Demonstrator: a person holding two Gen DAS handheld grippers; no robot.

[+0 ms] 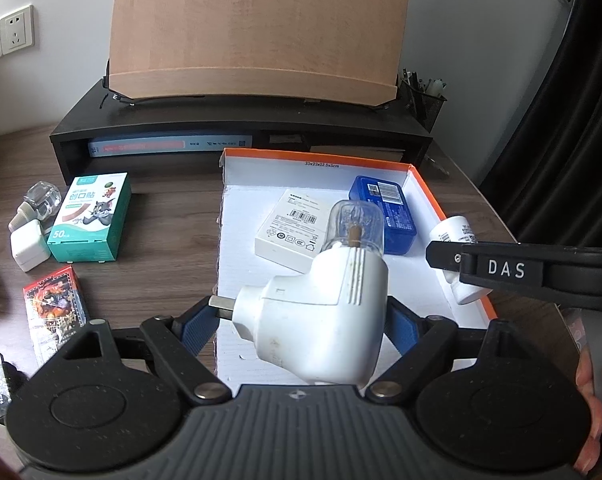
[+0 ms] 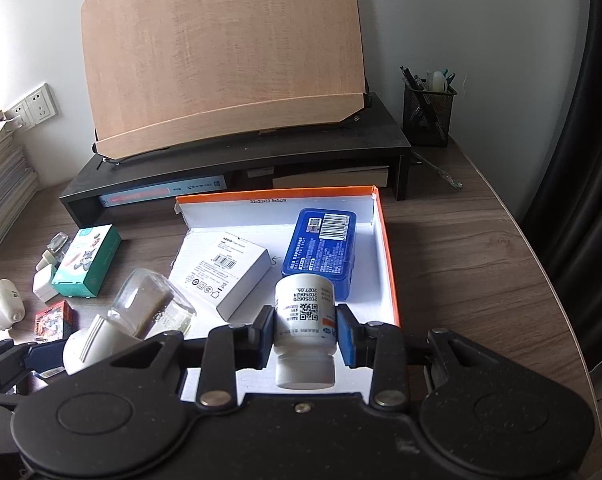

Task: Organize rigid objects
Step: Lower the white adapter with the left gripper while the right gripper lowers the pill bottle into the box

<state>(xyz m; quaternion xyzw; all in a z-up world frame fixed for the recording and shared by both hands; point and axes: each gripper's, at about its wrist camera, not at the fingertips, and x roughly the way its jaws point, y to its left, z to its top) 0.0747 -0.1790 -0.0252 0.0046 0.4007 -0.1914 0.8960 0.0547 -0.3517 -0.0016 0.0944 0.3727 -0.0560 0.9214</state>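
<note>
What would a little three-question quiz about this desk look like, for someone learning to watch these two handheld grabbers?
1. True or false: the orange-edged tray is empty.
2. What does the right gripper hold between its fingers?
3. Which lies outside the tray: A) blue tin B) green bandage box C) white carton?

Key
1. False: the blue tin and white carton lie in it.
2. A white pill bottle.
3. B, on the desk to the tray's left.
</note>
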